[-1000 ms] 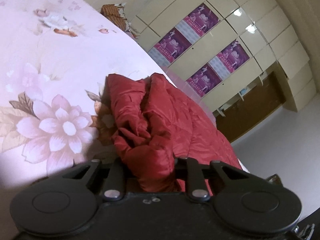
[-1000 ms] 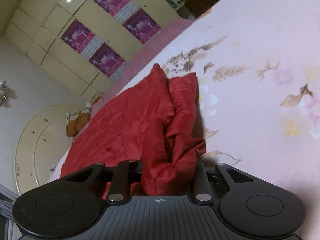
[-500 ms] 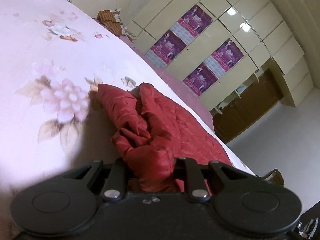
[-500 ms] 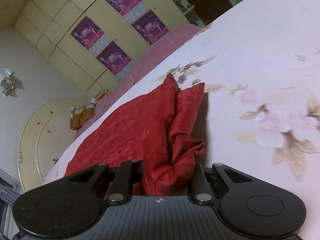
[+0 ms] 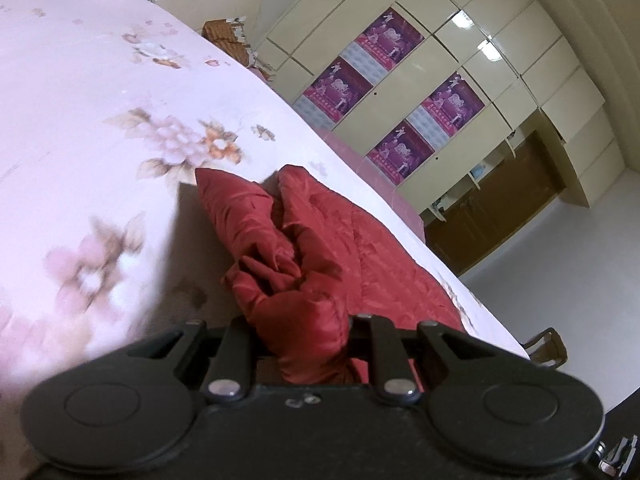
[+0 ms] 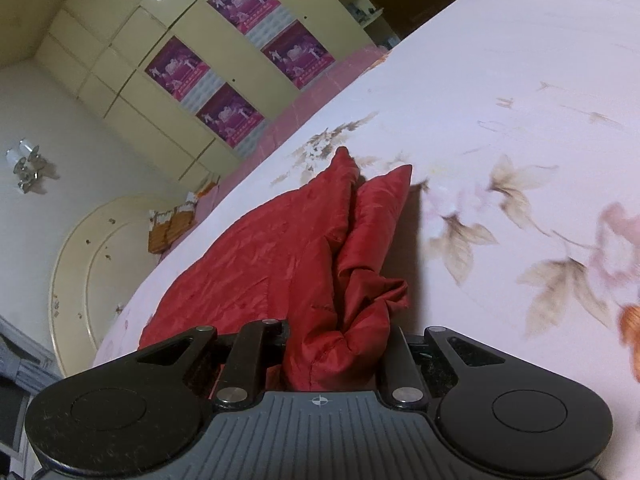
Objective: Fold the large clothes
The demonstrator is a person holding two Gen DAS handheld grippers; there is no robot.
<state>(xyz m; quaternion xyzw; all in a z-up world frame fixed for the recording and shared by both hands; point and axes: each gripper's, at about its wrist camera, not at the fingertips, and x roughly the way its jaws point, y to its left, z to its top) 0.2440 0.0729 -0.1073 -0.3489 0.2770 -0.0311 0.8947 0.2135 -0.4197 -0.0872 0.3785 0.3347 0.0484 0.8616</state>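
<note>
A large red quilted garment (image 5: 328, 248) lies on a bed with a pink floral sheet (image 5: 100, 120). My left gripper (image 5: 304, 344) is shut on a bunched edge of the garment, and the cloth fills the gap between its fingers. My right gripper (image 6: 336, 352) is shut on another bunched edge of the same red garment (image 6: 280, 248). In both views the rest of the garment trails away flat over the floral sheet (image 6: 520, 100). The fingertips are hidden by the cloth.
A cream wardrobe wall with purple posters (image 5: 400, 92) stands beyond the bed; it also shows in the right wrist view (image 6: 240, 68). A round cream headboard (image 6: 80, 264) is at one end. A wooden chair (image 5: 548, 344) stands by the bed edge.
Both grippers have kept their hold and pulled the red garment back over the sheet. The flower patterns have slid away, and more of the room shows in both views.
</note>
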